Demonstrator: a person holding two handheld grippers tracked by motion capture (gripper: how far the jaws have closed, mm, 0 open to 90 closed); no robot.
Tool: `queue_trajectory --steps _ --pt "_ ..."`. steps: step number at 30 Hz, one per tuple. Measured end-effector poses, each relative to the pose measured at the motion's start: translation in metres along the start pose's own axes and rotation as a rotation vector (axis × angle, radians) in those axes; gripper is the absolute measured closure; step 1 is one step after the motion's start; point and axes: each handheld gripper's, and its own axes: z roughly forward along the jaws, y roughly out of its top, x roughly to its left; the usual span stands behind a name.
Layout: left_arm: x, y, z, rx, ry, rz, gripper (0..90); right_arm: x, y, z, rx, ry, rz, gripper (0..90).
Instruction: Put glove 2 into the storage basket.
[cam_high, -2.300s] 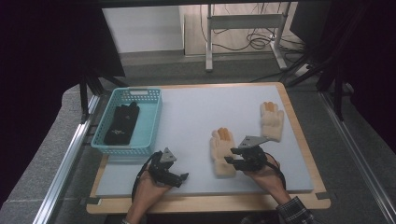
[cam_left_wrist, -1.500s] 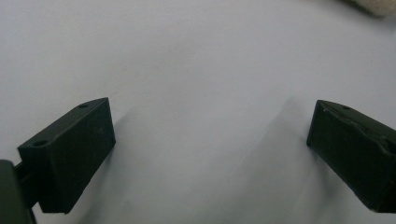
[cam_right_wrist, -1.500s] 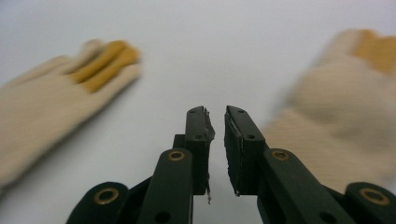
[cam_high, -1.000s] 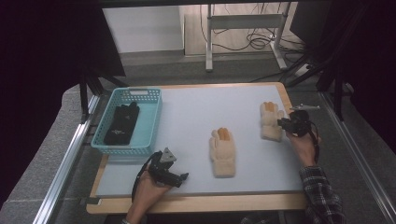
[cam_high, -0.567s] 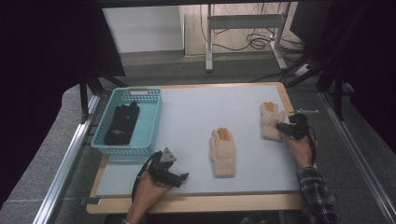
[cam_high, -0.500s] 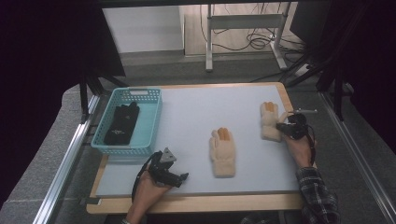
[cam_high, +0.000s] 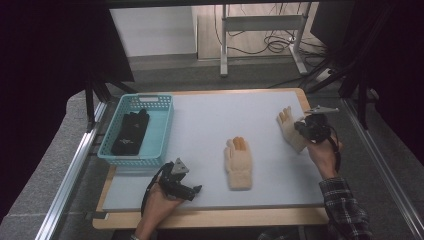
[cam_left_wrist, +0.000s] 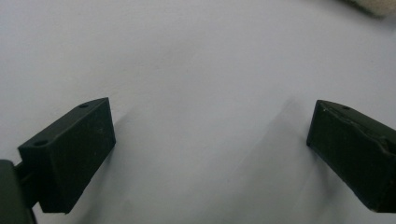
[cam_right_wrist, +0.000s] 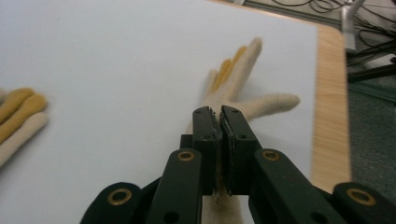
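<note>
My right gripper (cam_high: 301, 127) has crossed from the near middle of the table, beside the centre glove, to the far right edge, and its jaws have come together on the cuff end of the cream knitted glove with mustard-yellow fingertips (cam_high: 290, 129) lying there.

Going left to right: the turquoise plastic basket (cam_high: 162, 127) sits at the left edge of the pale grey tabletop (cam_high: 210, 117), with a black glove (cam_high: 131, 131) lying flat inside it. My left gripper (cam_high: 192, 191) has not stirred; it rests at the near left of the table with its jaws spread wide and nothing but bare tabletop between them, as the left gripper view shows. In the middle lies a second cream knitted glove (cam_high: 238, 162), flat, fingers pointing away from me, untouched. At the right, the pinched glove lies on the surface, fingers splayed toward the far edge; in the right gripper view the jaws stand pressed almost flush, fabric caught between them.

I judge the grasp made and the lift not yet begun, with the basket a long carry away at the opposite side.
</note>
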Motion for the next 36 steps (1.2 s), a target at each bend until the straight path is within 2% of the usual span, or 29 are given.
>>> queue_trajectory --steps 2,6,8,9,10,12,15,17,20,24,25,26,28,31,33,34,36 --pt "0.0 0.0 0.0 0.0 0.0 0.0 1.4 0.004 0.0 0.002 0.005 0.007 -0.005 83.6" --pt "0.0 0.0 0.0 0.0 0.0 0.0 1.4 0.027 -0.002 0.014 0.017 0.068 -0.032 82.4" --pt "0.0 0.0 0.0 0.0 0.0 0.0 1.4 0.044 -0.001 0.018 0.022 0.105 -0.066 78.6" --pt "0.0 0.0 0.0 0.0 0.0 0.0 1.4 0.044 -0.001 0.018 0.022 0.105 -0.066 78.6" --pt "0.0 0.0 0.0 0.0 0.0 0.001 1.4 0.053 0.002 0.02 0.02 0.129 -0.086 71.2" --pt "0.0 0.0 0.0 0.0 0.0 0.0 1.4 0.056 0.005 0.021 0.016 0.123 -0.103 68.0" --pt "0.0 0.0 0.0 0.0 0.0 0.0 1.4 0.053 0.007 0.023 0.014 0.109 -0.106 66.5" --pt "0.0 0.0 0.0 0.0 0.0 0.0 1.4 0.047 0.006 0.026 0.016 0.114 -0.09 65.1" --pt "0.0 0.0 0.0 0.0 0.0 0.0 1.4 0.039 0.0 0.032 0.02 0.134 -0.093 61.1" --pt "0.0 0.0 0.0 0.0 0.0 0.0 1.4 0.035 -0.009 0.042 0.036 0.153 -0.122 50.3" --pt "0.0 0.0 0.0 0.0 0.0 0.0 1.4 0.034 -0.013 0.05 0.043 0.182 -0.142 44.5" --pt "0.0 0.0 0.0 0.0 0.0 0.0 1.4 0.034 -0.013 0.05 0.043 0.182 -0.142 44.5" --pt "0.0 0.0 0.0 0.0 0.0 0.0 1.4 0.035 -0.016 0.057 0.056 0.189 -0.174 41.0" --pt "0.0 0.0 0.0 0.0 0.0 0.0 1.4 0.035 -0.018 0.068 0.07 0.197 -0.214 40.8" --pt "0.0 0.0 0.0 0.0 0.0 0.001 1.4 0.034 -0.02 0.074 0.082 0.213 -0.214 46.6" --pt "0.0 0.0 0.0 0.0 0.0 0.001 1.4 0.034 -0.02 0.075 0.078 0.219 -0.182 50.7" --pt "0.0 0.0 0.0 0.0 0.0 0.0 1.4 0.033 -0.019 0.074 0.09 0.199 -0.126 55.9"
